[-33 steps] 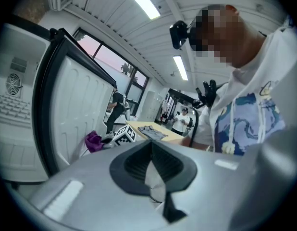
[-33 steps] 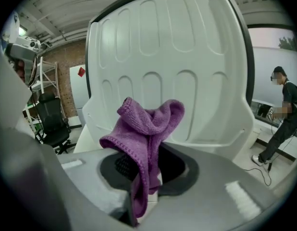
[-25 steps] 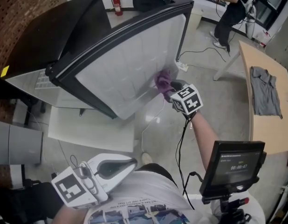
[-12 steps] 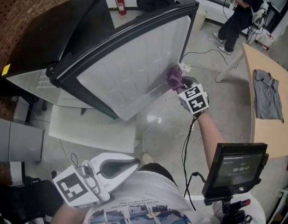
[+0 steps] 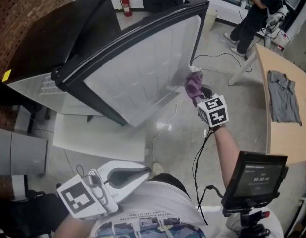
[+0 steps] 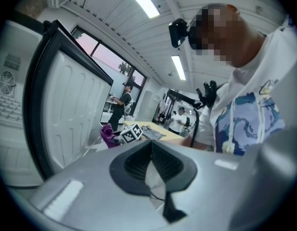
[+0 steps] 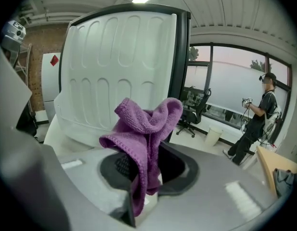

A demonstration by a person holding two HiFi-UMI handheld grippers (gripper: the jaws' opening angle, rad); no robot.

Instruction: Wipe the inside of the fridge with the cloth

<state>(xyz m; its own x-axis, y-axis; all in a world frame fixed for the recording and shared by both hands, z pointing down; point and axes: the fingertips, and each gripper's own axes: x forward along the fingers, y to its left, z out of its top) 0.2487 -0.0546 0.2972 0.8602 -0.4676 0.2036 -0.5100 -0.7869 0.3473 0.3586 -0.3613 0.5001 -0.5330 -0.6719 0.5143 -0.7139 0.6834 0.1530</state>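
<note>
The fridge (image 5: 59,29) lies tilted with its black-framed door (image 5: 143,68) open, the ribbed white inner liner facing me. My right gripper (image 5: 198,94) is shut on a purple cloth (image 5: 194,85), which hangs bunched just off the door's lower right corner. In the right gripper view the cloth (image 7: 143,129) droops over the right gripper (image 7: 148,177), with the door liner (image 7: 119,61) a little way behind it. My left gripper (image 5: 140,172) is held low by my body, shut on nothing. The left gripper view shows that gripper (image 6: 151,162), the door (image 6: 71,114) and the cloth (image 6: 108,134).
A white panel (image 5: 98,138) lies on the floor under the door. A cable (image 5: 165,125) trails across the floor. At the right is a wooden table (image 5: 277,138) with a grey shirt (image 5: 281,95), and a screen on a stand (image 5: 254,180). A person (image 5: 252,14) stands at the back.
My right gripper has carried the purple cloth rightward along the door liner's lower part and off past its right corner. The left gripper has stayed put.
</note>
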